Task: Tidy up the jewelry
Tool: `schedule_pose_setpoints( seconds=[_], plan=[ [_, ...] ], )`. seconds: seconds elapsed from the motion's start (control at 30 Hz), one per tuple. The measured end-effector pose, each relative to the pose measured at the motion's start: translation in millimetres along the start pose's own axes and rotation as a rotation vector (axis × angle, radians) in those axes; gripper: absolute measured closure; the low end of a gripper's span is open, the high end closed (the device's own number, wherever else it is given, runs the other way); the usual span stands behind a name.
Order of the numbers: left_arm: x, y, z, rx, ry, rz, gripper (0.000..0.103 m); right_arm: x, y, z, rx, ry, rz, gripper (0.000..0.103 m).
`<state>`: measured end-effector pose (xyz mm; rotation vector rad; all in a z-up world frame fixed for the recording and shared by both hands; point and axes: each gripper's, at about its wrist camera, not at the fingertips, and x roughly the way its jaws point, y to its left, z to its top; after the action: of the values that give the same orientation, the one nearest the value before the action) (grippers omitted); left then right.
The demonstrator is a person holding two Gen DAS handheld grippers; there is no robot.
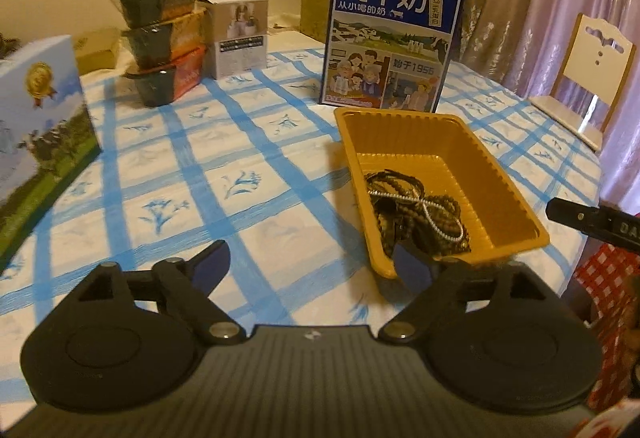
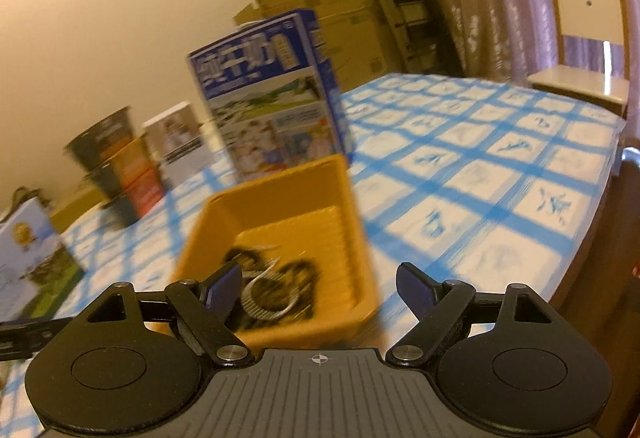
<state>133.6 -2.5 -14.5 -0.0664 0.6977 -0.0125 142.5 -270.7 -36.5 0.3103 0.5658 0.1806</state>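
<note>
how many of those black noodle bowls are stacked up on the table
3. The top bowl sits on the middle bowl, which sits on the bottom bowl, all in one stack at the table's far left, beside a white box. Others may hide behind.

Milk box (image 1: 390, 38) blocks behind tray (image 1: 516, 174); cloth (image 1: 224, 142) left of tray bare.

my left camera looks level across the bench from the tray's (image 1: 430, 158) near-left corner; my right camera, tilted and blurred, sits close behind it. both share the tray and milk carton (image 1: 390, 38).
</note>
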Motion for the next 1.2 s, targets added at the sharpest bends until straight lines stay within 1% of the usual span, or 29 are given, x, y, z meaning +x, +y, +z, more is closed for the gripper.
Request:
schedule_pose_setpoints(
  seconds=[0.07,0.13,0.23,0.33,0.5,0.67,0.9,1.2],
  plan=[
    [-16.3,-1.6,-6.2,0.015,-0.025,0.014,0.012,-13.0,14.0,-4.8,-0.009,0.022,0.017,0.019],
    [-33.5,-0.4,-11.4,0.015,-0.033,0.016,0.012,-24.6,25.0,-7.3,-0.010,0.043,0.028,0.019],
    [-60.4,6.7,-18.7,-0.024,-0.044,-0.025,0.012,-43.7,40.8,-10.7,-0.009,0.080,0.078,0.019],
    [-82.4,11.7,-24.3,-0.055,-0.024,-0.032,0.012,-59.7,55.6,-15.5,-0.060,0.109,0.078,0.019],
    [-112.4,14.9,-38.3,-0.052,-0.012,-0.024,0.012,-79.8,81.5,-33.2,-0.181,0.145,0.062,0.019],
    [-132.6,19.2,-55.1,-0.074,0.001,-0.026,0.012,-94.9,93.6,-49.2,-0.201,0.173,0.088,0.019],
    [-134.6,19.5,-68.7,-0.076,0.030,-0.014,0.012,-105.8,98.1,-58.1,-0.214,0.190,0.111,0.019],
    [-123.5,13.0,-68.3,-0.057,0.048,-0.013,0.012,-101.7,92.4,-60.5,-0.211,0.204,0.112,0.019]
  ],
)
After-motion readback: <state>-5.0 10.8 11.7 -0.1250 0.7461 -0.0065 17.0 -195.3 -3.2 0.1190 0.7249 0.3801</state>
